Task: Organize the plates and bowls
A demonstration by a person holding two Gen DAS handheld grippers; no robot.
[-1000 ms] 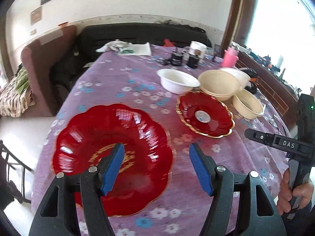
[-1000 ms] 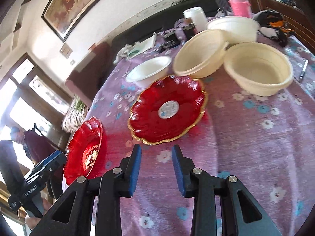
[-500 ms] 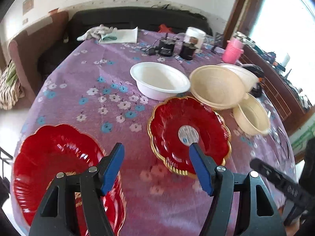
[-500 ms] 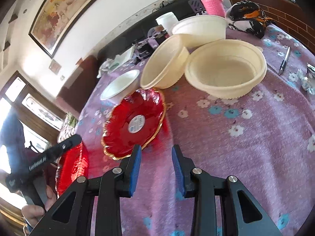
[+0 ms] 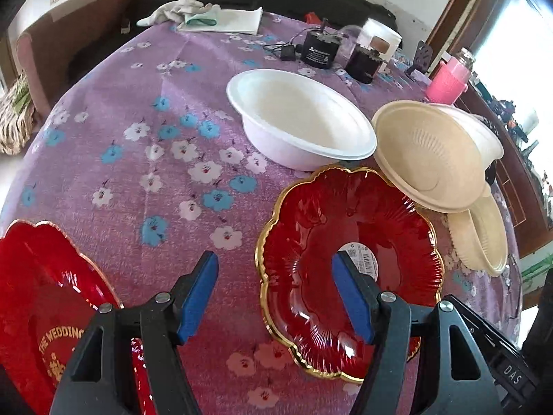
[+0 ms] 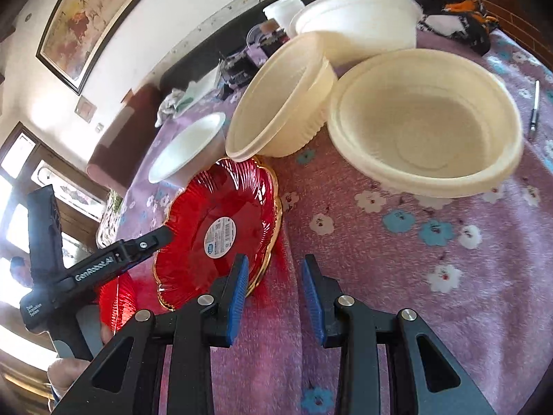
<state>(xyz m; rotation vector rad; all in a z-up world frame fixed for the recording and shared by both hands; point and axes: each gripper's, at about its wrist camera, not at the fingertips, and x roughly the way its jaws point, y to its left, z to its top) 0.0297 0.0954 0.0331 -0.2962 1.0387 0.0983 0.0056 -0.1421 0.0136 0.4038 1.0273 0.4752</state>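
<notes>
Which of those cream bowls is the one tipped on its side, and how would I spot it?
On the purple flowered tablecloth, find the gold-rimmed red plate with a round sticker. The tilted cream bowl leans just behind it, opening facing the plate, while the other cream bowl and white bowl sit upright.

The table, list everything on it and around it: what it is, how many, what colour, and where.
red plates: 2, red with gold rim; one with a sticker mid-table, one with gold lettering at the near left edge
white bowl: 1, white, behind the sticker plate
cream bowls: 3, cream; one tilted against another behind it, one upright to the right
tablecloth: 1, purple with flowers, over the table
pink cup: 1, pink, far right
black devices: 2, black, far side
pen: 1, right edge
cloth: 1, white, far left
left hand-held gripper: open, over the sticker plate's near left rim
right hand-held gripper: open, empty, beside that plate
</notes>
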